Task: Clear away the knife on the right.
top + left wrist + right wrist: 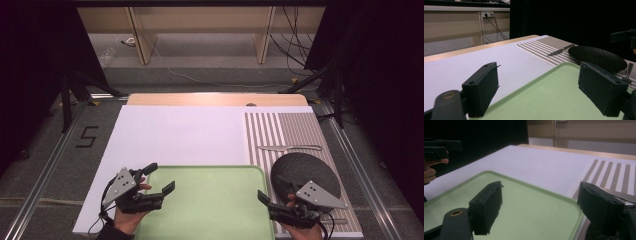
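**2 tools poised at the green tray**

The green tray (210,200) lies at the near edge of the counter (175,135), on the white sheet, with nothing on it. The left tool (161,177) hovers over the tray's near left corner, its jaws spread wide and gripping nothing. The right tool (268,196) sits at the tray's near right edge, its jaws also spread with nothing between them; in the right gripper view 1 jaw hangs over the tray and the other over the striped mat (285,132).

To the right, on that mat, a dark round plate (300,170) rests just beside the tray, and a knife (290,147) lies just beyond the plate. A fork (629,72) handle peeks out at the plate's near side.

This looks like the opening step: both hands are set at the tray's 2 near sides, nothing grasped yet. The next move likely calls for lowering each tool until the rim sits between its jaws, then closing both evenly so the tray lifts level.
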A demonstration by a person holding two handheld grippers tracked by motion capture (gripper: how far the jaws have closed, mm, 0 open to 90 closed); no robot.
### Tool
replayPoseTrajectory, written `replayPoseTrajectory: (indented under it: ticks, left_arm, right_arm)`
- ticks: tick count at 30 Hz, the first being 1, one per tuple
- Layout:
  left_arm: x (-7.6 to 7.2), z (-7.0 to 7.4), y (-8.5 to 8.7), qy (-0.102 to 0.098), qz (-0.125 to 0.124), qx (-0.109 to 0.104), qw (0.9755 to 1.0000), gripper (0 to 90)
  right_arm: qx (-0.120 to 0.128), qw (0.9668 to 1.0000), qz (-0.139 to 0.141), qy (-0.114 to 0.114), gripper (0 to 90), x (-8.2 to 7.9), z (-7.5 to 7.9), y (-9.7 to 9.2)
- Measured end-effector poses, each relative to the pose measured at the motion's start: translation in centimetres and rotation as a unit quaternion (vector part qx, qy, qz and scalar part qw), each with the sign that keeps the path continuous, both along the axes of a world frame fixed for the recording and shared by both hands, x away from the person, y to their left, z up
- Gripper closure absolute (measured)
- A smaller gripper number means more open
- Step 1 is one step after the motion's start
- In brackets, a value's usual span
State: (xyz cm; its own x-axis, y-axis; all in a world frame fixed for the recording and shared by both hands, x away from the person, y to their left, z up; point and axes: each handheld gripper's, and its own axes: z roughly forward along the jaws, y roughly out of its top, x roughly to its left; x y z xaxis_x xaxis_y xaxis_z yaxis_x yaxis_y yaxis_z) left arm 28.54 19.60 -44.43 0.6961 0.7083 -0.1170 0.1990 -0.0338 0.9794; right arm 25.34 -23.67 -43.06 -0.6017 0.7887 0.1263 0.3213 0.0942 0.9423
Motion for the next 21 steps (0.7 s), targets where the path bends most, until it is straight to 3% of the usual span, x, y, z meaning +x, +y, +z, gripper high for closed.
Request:
replayPoseTrajectory:
  ticks: [21]
  left_arm:
    - [0.00, -0.01, 0.00, -0.002, 0.001, -0.001, 1.0000, 16.2]
  right_arm:
    - [0.005, 0.9999, -0.012, -0.004, 20.7, 0.35, 0.45, -0.66]
